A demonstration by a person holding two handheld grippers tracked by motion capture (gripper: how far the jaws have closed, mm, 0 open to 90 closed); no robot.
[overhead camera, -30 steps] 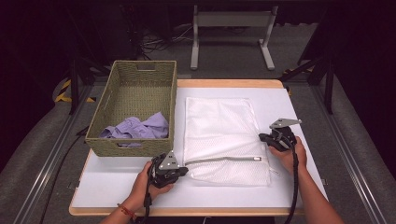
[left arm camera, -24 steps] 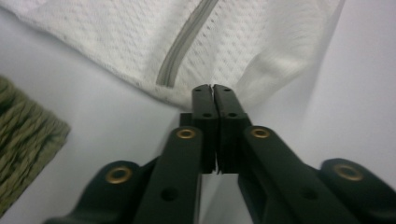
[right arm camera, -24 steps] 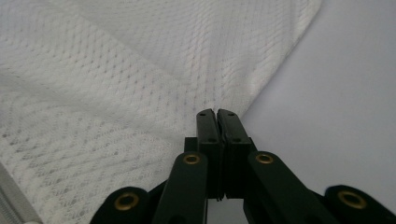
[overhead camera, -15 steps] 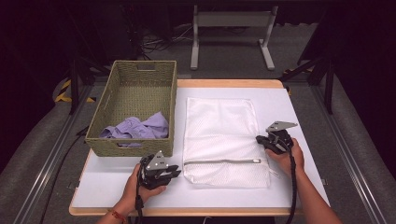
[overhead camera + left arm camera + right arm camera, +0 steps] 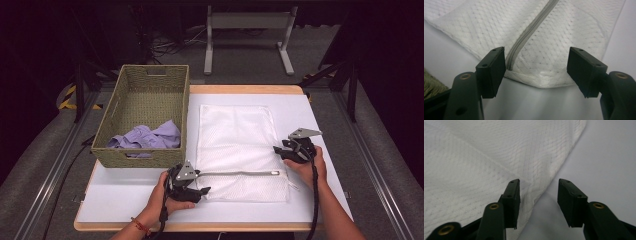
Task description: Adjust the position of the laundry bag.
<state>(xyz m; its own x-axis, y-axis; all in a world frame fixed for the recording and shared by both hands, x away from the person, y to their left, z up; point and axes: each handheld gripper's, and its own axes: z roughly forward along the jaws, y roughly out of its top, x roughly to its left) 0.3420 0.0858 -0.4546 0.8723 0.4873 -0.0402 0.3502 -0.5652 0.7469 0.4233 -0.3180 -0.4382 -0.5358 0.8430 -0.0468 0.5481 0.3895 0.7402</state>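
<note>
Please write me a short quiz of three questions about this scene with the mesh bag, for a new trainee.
1. True or false: the left gripper is clamped on the zipper.
2. Where does the purple cloth lie? A) on the mesh bag; B) in the wicker basket; C) on the floor.
3. Which edge of the bag is the right gripper at, seen in the high view?

Key
1. False: its jaws have just been opening and stand apart at the bag's corner, pressing nothing.
2. B.
3. The right edge; its jaws, just opened too, grip nothing.
</note>
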